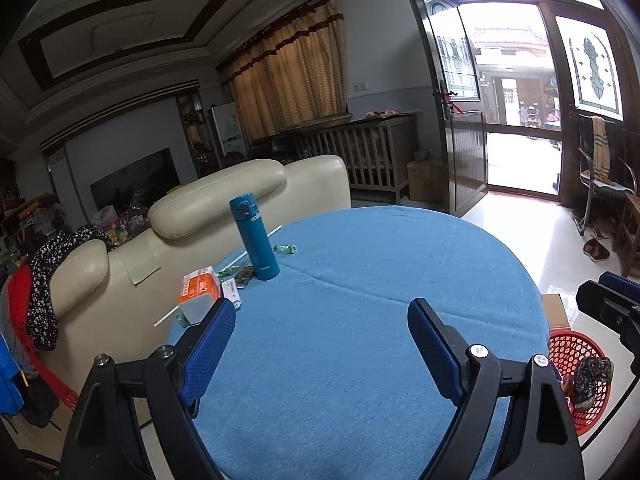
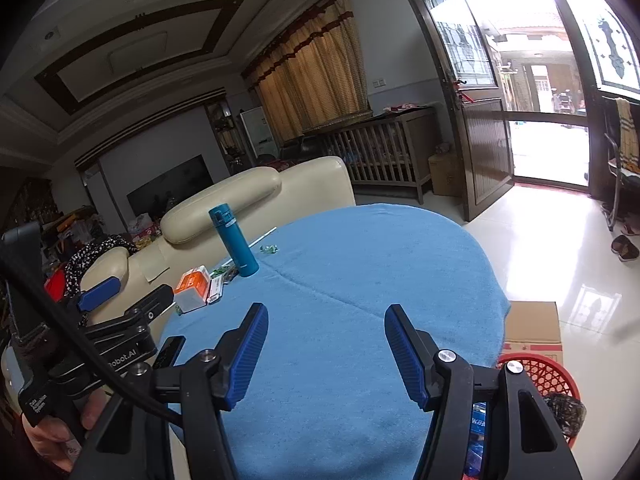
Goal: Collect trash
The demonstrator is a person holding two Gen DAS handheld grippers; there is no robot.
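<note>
A round table with a blue cloth (image 1: 360, 280) holds trash at its far left: green candy wrappers (image 1: 285, 248), a white straw (image 1: 256, 245), a dark wrapper (image 1: 243, 275) and a white paper slip (image 1: 232, 292). A red basket (image 1: 580, 364) with trash in it stands on the floor at the right; it also shows in the right wrist view (image 2: 548, 376). My left gripper (image 1: 322, 330) is open and empty over the near table. My right gripper (image 2: 326, 334) is open and empty over the table. The left gripper shows in the right wrist view (image 2: 128, 292).
A teal flask (image 1: 255, 237) stands upright on the table by the wrappers. An orange and white tissue pack (image 1: 199, 292) lies at the left edge. A cream sofa (image 1: 224, 192) is behind the table. A cardboard box (image 2: 534, 328) sits by the basket.
</note>
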